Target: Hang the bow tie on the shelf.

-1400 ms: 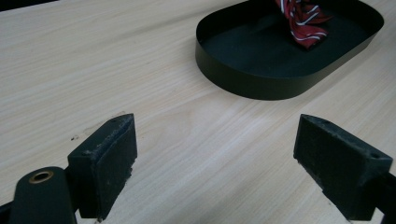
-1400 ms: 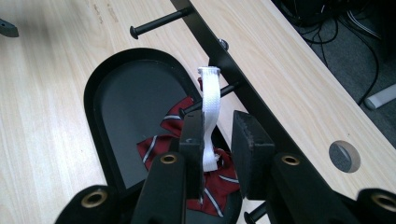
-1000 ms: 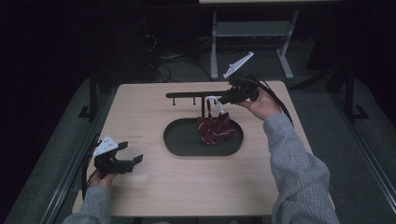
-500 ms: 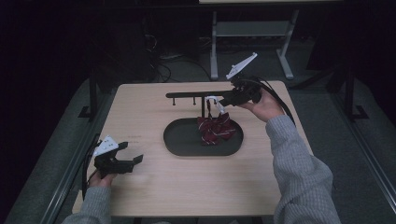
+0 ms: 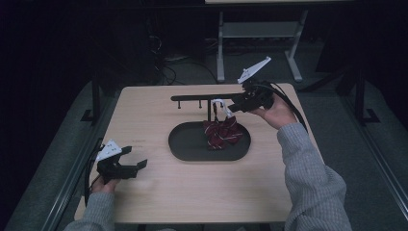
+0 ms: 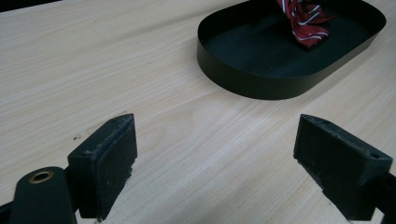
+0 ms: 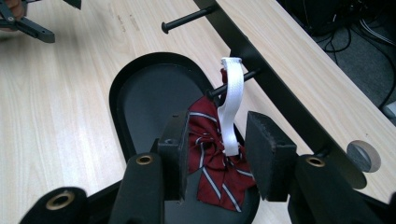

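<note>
A burgundy striped bow tie [image 5: 222, 134] lies in a black oval tray [image 5: 185, 144] at the centre of the table [image 5: 192, 192], its white strap [image 7: 230, 105] looped over a peg of the black rack [image 5: 192, 97] at 12 o'clock. The right tongs [image 7: 217, 154], jaws spread, straddle the strap and tie without visibly pinching either; their lower parts hide the tie's near edge. At 8 o'clock, the left tongs [image 5: 137, 165] hover wide apart above bare wood, well clear of the tray. In the left gripper view, the tie [image 6: 301, 21] is cut off by the top edge.
</note>
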### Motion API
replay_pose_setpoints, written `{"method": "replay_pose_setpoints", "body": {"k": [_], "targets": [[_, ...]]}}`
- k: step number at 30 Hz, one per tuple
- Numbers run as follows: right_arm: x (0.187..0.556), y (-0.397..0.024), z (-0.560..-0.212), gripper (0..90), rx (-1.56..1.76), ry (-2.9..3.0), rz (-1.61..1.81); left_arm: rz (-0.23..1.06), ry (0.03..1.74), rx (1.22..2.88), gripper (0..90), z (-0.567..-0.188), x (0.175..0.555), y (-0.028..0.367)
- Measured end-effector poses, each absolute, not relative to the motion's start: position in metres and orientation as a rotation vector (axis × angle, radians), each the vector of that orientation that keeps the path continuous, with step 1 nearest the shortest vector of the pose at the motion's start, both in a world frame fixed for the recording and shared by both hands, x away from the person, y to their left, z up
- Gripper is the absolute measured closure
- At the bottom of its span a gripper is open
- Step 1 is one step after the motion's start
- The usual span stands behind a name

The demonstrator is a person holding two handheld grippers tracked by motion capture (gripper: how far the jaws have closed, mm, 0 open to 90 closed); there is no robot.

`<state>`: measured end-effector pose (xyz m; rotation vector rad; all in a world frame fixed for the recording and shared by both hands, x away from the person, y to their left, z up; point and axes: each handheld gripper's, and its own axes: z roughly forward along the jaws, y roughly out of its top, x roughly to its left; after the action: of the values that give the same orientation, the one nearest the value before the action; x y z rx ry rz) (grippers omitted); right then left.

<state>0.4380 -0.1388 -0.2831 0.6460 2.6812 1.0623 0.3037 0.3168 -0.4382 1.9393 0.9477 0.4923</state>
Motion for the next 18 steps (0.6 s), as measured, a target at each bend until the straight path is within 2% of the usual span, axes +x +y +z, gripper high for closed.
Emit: {"method": "replay_pose_setpoints", "body": {"k": [18], "targets": [[0.4283,-0.1479,-0.2922,57.3,0.666,2.692,1.088,0.492,0.949,1.940,13.0,-0.4382,0.3036,0.3167]]}}
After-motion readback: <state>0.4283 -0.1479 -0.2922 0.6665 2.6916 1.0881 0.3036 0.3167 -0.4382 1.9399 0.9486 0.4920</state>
